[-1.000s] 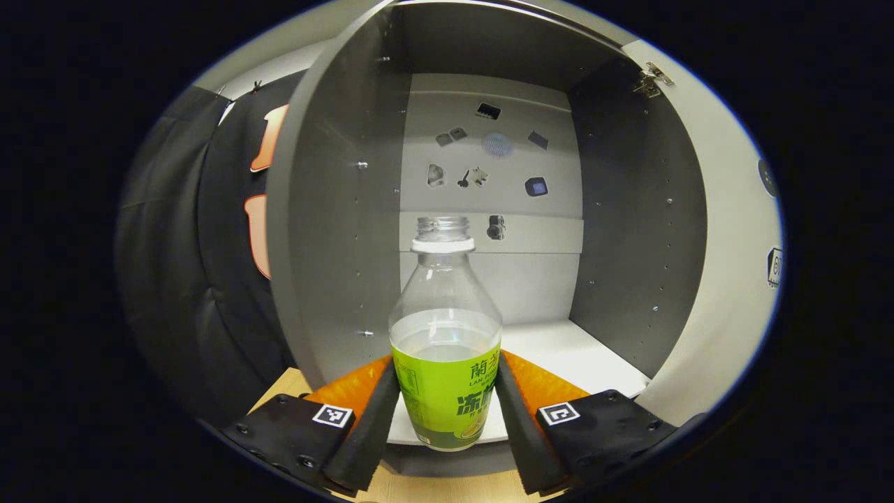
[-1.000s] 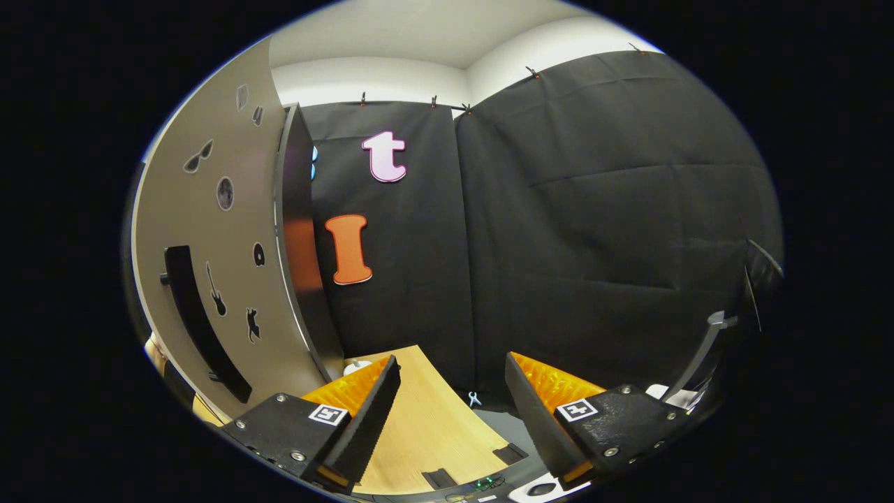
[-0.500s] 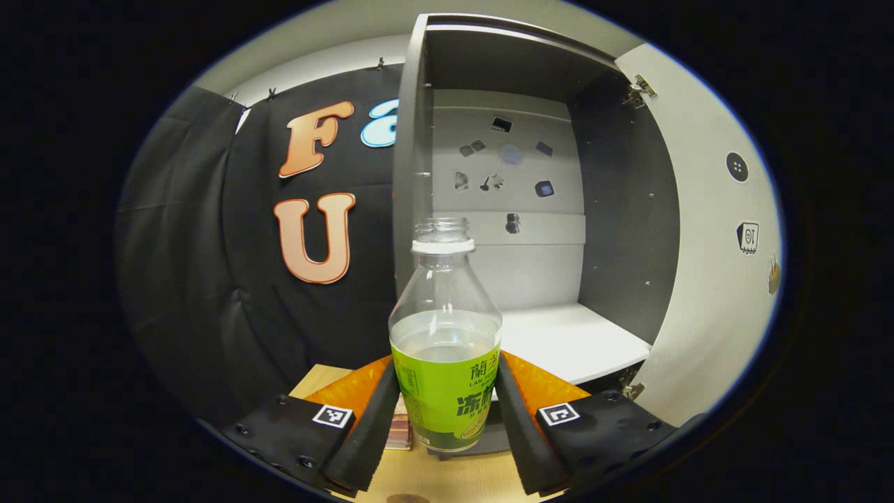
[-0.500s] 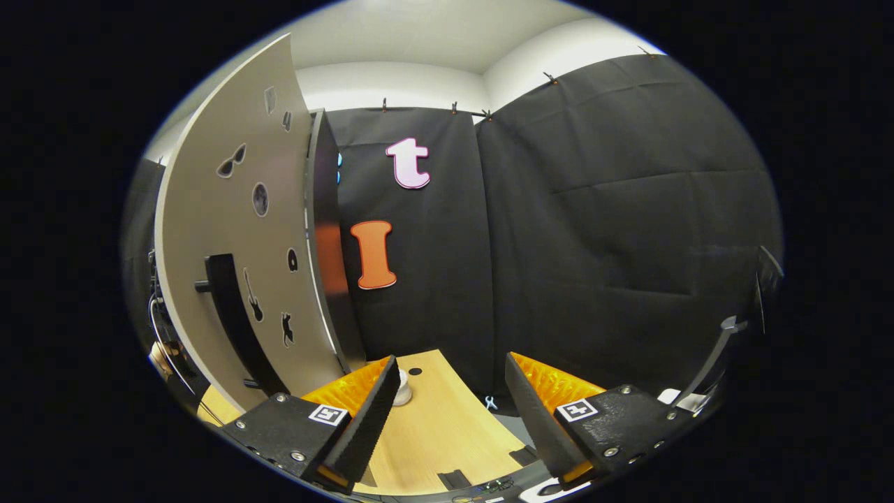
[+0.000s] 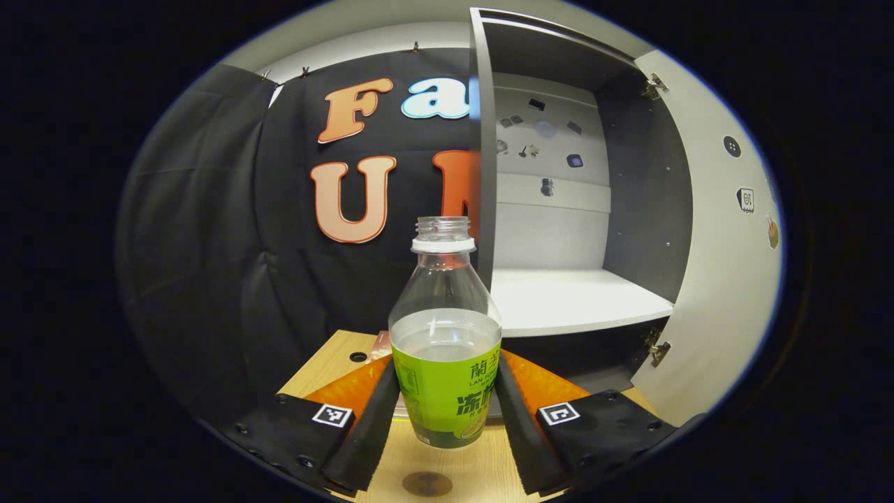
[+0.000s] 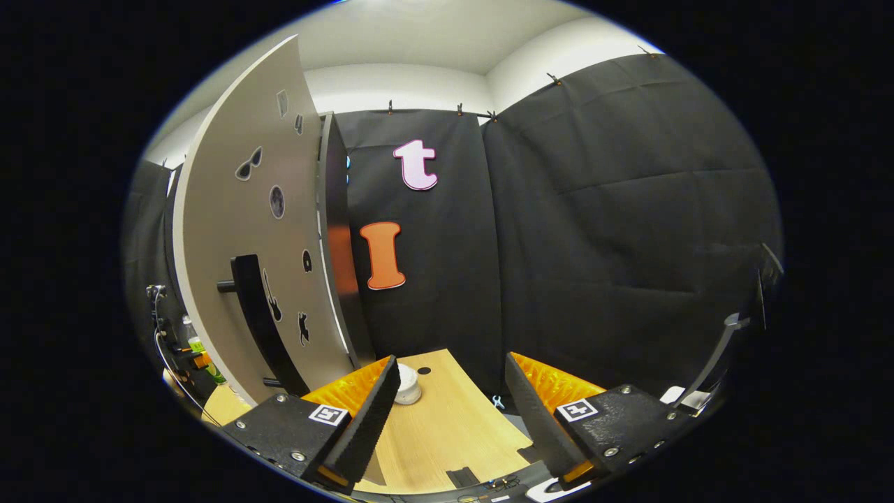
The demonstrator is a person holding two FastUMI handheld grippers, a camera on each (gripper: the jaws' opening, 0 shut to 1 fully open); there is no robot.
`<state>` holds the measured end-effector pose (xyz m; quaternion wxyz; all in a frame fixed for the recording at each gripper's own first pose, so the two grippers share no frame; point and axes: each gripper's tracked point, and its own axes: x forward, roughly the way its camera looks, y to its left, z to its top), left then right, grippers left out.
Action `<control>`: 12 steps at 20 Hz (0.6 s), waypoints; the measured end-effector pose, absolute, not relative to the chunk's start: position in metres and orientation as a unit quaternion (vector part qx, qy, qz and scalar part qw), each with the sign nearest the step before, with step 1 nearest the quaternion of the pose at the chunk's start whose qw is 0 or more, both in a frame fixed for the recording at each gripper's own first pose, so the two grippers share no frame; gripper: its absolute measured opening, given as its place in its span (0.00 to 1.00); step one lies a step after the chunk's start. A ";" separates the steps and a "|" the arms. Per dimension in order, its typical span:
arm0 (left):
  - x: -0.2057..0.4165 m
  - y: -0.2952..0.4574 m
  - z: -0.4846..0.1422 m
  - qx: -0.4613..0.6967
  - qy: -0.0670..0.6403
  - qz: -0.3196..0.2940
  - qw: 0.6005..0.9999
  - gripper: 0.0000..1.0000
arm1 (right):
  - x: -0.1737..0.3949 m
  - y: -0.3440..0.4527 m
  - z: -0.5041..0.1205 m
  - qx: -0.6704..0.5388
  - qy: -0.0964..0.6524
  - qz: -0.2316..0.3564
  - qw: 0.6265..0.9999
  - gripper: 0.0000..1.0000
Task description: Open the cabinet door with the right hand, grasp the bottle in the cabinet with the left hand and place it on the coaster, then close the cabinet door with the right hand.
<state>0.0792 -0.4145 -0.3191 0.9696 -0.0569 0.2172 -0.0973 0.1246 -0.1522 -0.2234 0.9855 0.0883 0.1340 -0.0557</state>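
Left of the open grey cabinet [image 5: 628, 209], we clamp the green-labelled clear plastic bottle [image 5: 445, 335] with our left gripper [image 5: 445, 412] for the coaster; right gripper [image 6: 447, 412] gapes, awaiting the door [image 6: 237, 230].

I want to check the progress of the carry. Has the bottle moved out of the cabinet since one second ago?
Yes. The bottle, clamped in the left gripper, has come out leftward: the cabinet now lies to its right, with table below it.

Black cloth wall [image 6: 614, 209] clipped up along top, white ceiling [image 6: 419, 35] above. Light wood bench [image 6: 440, 433] w/ round hole near back edge.
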 end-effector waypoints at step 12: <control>0.026 -0.393 -0.446 -0.034 0.272 -0.096 0.957 0.82 | 0.130 -0.141 -0.225 0.084 0.143 -0.048 0.985 0.93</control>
